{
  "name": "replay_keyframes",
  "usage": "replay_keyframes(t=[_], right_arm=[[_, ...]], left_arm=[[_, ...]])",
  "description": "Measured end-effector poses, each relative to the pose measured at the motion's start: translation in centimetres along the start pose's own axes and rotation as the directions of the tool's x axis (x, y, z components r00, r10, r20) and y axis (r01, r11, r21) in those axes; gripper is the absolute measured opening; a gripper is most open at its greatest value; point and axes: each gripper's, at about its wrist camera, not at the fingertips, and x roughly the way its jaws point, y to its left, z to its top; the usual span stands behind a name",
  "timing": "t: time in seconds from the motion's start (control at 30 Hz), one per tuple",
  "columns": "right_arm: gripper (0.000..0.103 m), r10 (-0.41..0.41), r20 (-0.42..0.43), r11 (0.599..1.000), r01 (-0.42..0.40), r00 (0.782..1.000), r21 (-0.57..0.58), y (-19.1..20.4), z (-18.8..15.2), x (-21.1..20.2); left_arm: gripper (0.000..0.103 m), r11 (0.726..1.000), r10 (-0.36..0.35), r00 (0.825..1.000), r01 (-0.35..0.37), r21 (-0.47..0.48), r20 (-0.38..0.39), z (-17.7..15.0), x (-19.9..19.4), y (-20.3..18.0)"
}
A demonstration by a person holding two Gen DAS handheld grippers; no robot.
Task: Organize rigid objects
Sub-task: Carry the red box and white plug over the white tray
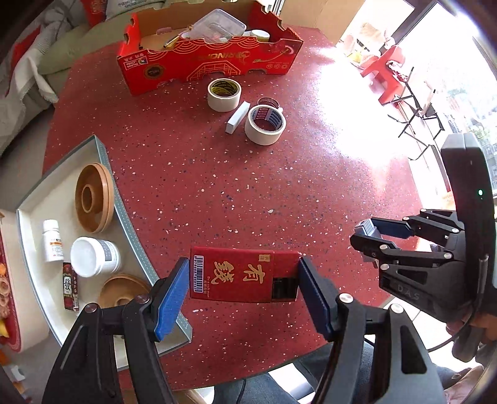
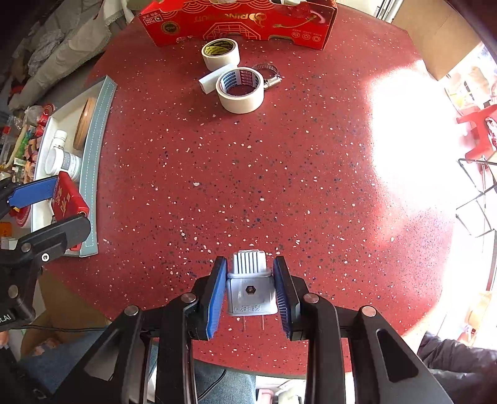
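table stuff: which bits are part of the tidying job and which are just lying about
Job:
red box in left gripper
white plug adapter in right gripper
two tape rolls
white block
hose clamp
white tray
red carton

Lying about:
red stool
folding rack

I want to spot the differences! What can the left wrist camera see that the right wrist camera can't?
Only the left wrist view: inside the red cardboard box, with its clear plastic container.

Only the right wrist view: the white plug adapter pinched in the right tool.

Both: the red packet in the left tool, two tape rolls and the white tray.
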Motion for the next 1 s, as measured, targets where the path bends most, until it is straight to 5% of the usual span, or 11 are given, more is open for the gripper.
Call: replay_keyframes(t=[0.37,0.63,1.0], right_arm=[[0.032,0.009,0.055,0.992,-0.002,0.998,-0.125,13.0,5.3,-3.3],[0.032,0.04,0.049,0.962,-0.025,0.998,-0.273,20.3,6.4,-3.3],[0.032,0.061,0.057,0.908,-0.031,0.997,-0.418,27.0,7.3,-3.4]], left_arm=[[0.072,0.987,0.074,0.992,-0.058,-0.15,0.102,-3.5,-3.7,9.7],[0.072,0.938,0.145,0.985,-0.106,-0.33,0.095,-7.3,-4.7,16.8],[0.072,0.901,0.196,0.977,-0.148,-0.408,0.078,-9.6,-4.4,19.8]])
